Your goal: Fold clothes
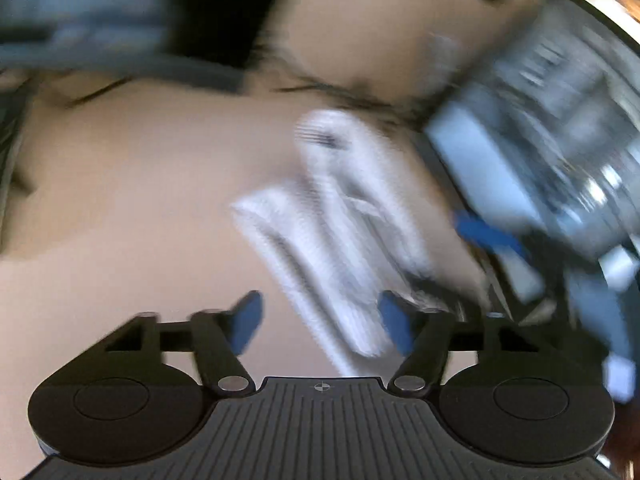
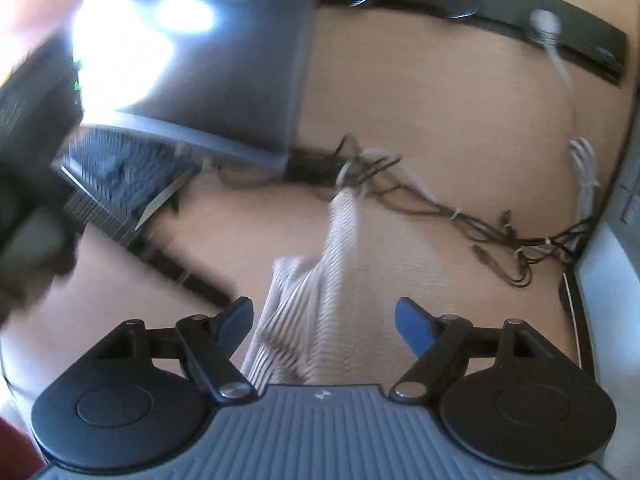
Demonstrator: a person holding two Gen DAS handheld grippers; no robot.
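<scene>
A white striped garment [image 1: 336,224] lies bunched on the tan table [image 1: 120,184], blurred by motion. My left gripper [image 1: 320,320] is open just above it, blue fingertips on either side of its near end. The other gripper [image 1: 488,236] shows at the right of this view, over the garment's far side. In the right wrist view the same striped garment [image 2: 320,300] lies in front of my right gripper [image 2: 324,320], which is open with the cloth between and below its fingers. Neither gripper holds the cloth.
A monitor [image 2: 200,60] and a keyboard [image 2: 124,176] stand at the left of the table. A tangle of dark and white cables [image 2: 460,212] runs across the back right. A dark bar [image 2: 480,4] lines the far edge.
</scene>
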